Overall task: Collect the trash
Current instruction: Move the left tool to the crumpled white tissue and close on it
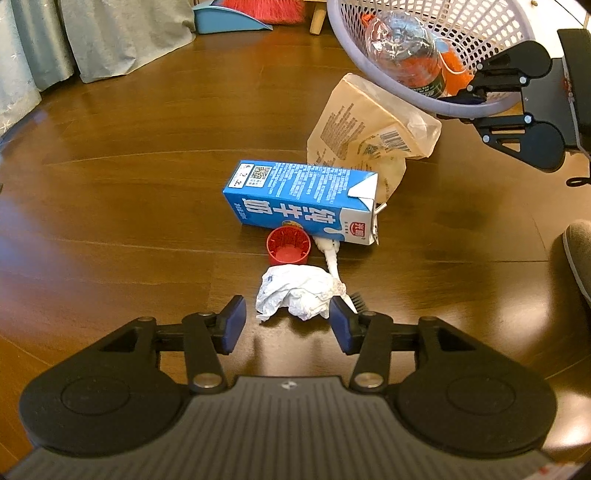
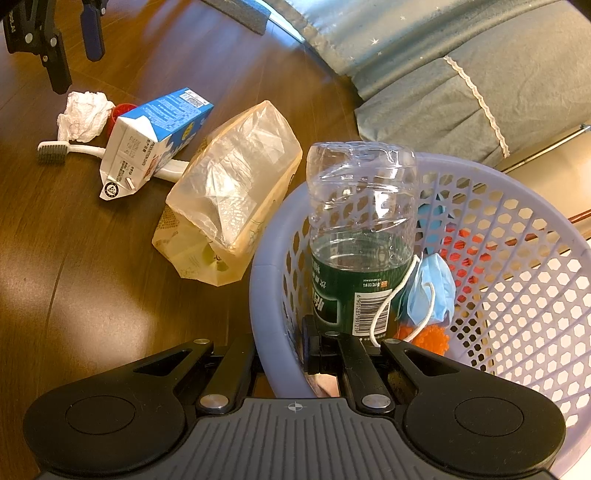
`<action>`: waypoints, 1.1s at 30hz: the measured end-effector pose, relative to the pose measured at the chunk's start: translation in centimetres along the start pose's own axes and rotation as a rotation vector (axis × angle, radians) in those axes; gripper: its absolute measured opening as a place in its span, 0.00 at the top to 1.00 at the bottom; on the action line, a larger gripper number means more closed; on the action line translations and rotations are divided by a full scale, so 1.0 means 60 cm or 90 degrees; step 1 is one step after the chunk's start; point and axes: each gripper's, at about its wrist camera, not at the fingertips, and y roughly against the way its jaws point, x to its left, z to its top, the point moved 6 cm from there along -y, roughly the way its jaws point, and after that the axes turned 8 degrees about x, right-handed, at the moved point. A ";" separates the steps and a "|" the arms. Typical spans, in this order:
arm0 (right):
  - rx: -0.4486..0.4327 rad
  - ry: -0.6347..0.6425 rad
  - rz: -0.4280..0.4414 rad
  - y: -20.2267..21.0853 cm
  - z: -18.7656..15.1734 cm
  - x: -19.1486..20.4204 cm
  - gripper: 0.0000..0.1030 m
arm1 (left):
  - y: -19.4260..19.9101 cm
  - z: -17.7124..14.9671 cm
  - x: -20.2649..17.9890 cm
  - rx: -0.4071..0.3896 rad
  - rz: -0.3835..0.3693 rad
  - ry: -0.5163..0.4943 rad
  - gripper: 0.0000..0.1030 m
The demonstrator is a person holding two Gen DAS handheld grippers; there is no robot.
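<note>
A crumpled white paper ball (image 1: 295,291) lies on the wooden floor just ahead of my left gripper (image 1: 288,319), which is open with a pad on either side of it. Behind the ball are a red cap (image 1: 288,245), a white toothbrush (image 1: 332,258), a blue milk carton (image 1: 303,203) on its side and a tan plastic bag (image 1: 369,136). My right gripper (image 2: 280,354) is shut on the rim of the lavender basket (image 2: 266,280), one finger inside and one outside. In the basket are a clear bottle (image 2: 362,240), a blue face mask (image 2: 428,291) and an orange scrubber (image 2: 430,339).
Grey-blue curtains (image 1: 92,44) hang at the back left, beside a blue dustpan (image 1: 229,20) with a red brush. A grey slipper (image 1: 576,258) shows at the right edge. Bedding (image 2: 443,74) rises behind the basket. Bare floor stretches to the left of the trash.
</note>
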 end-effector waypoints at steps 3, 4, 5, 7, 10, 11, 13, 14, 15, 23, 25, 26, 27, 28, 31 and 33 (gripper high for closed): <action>0.000 0.000 0.000 0.000 0.000 0.000 0.97 | -0.005 0.000 -0.001 0.002 -0.001 -0.004 0.55; 0.000 0.000 0.000 0.000 0.000 0.000 0.97 | -0.006 0.000 -0.002 0.002 -0.001 -0.006 0.54; 0.000 -0.001 0.000 0.000 -0.001 0.000 0.97 | -0.008 0.001 -0.003 0.003 -0.001 -0.009 0.54; 0.000 0.000 0.000 0.000 -0.001 0.000 0.97 | -0.013 0.002 -0.004 0.007 -0.001 -0.013 0.53; 0.000 0.000 0.000 0.000 0.001 0.000 0.97 | -0.021 0.004 -0.007 0.013 0.000 -0.021 0.53; 0.000 0.000 0.000 0.000 0.000 0.000 0.97 | -0.024 0.005 -0.008 0.014 0.000 -0.025 0.53; 0.000 -0.001 0.000 0.000 0.001 0.000 0.97 | -0.030 0.007 -0.009 0.017 -0.003 -0.029 0.52; 0.001 -0.001 0.000 0.000 0.000 0.000 0.97 | -0.033 0.008 -0.009 0.017 -0.006 -0.030 0.52; 0.000 -0.001 0.000 0.000 0.000 0.000 0.97 | -0.035 0.010 -0.009 0.019 -0.008 -0.030 0.52; 0.001 -0.001 0.000 0.000 -0.001 0.001 0.97 | -0.047 0.024 -0.011 0.016 -0.028 -0.017 0.51; 0.001 -0.002 0.000 0.000 -0.001 0.000 0.97 | -0.050 0.026 -0.013 0.017 -0.035 -0.015 0.48; 0.001 -0.002 0.000 0.000 -0.002 0.001 0.97 | -0.052 0.027 -0.014 0.019 -0.034 -0.015 0.48; 0.001 -0.002 0.000 0.000 -0.001 0.000 0.97 | -0.054 0.027 -0.015 0.021 -0.032 -0.016 0.48; 0.001 -0.002 0.000 0.000 -0.001 0.001 0.97 | -0.056 0.028 -0.016 0.022 -0.032 -0.018 0.48; 0.001 -0.001 0.000 0.000 -0.001 0.001 0.97 | -0.058 0.029 -0.017 0.019 -0.030 -0.021 0.50; 0.001 -0.001 0.000 0.000 0.000 0.000 0.97 | -0.061 0.028 -0.018 0.022 -0.027 -0.025 0.54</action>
